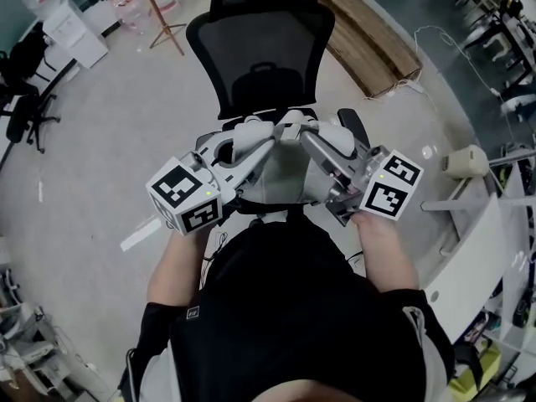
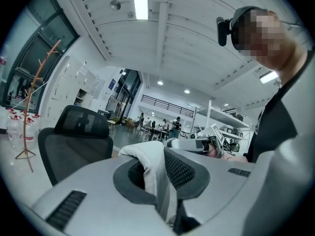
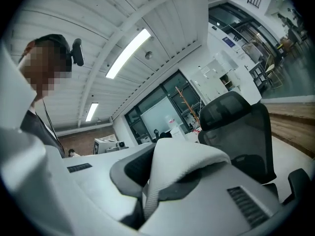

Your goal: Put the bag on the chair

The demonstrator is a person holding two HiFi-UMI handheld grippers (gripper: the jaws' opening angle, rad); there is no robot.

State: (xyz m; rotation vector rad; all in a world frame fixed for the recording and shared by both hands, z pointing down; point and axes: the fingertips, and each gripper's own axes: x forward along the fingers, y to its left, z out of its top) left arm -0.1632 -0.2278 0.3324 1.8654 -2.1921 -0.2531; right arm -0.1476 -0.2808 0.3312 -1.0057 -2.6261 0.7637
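The black mesh chair (image 1: pixel 261 53) stands at twelve o'clock from the person, its seat mostly hidden behind what they carry. The bag (image 1: pixel 283 178), pale grey cloth, hangs in the air near the seat's front edge, slung beneath the two tools and resting on nothing; whether it is over the seat or just short of it I cannot tell. The left tool (image 1: pixel 255 132) reaches in from eight o'clock and the right tool (image 1: pixel 295 131) from four o'clock, their tips nearly meeting. Each is clamped tight on a folded band (image 2: pixel 152 163) of the bag's white fabric, which bulges up between the jaws in both gripper views. The bag looks soft and light to me, sagging and shapeless, so it will likely slump once set down. The top band seems the sensible hold, since the limp body offers no firm edge.
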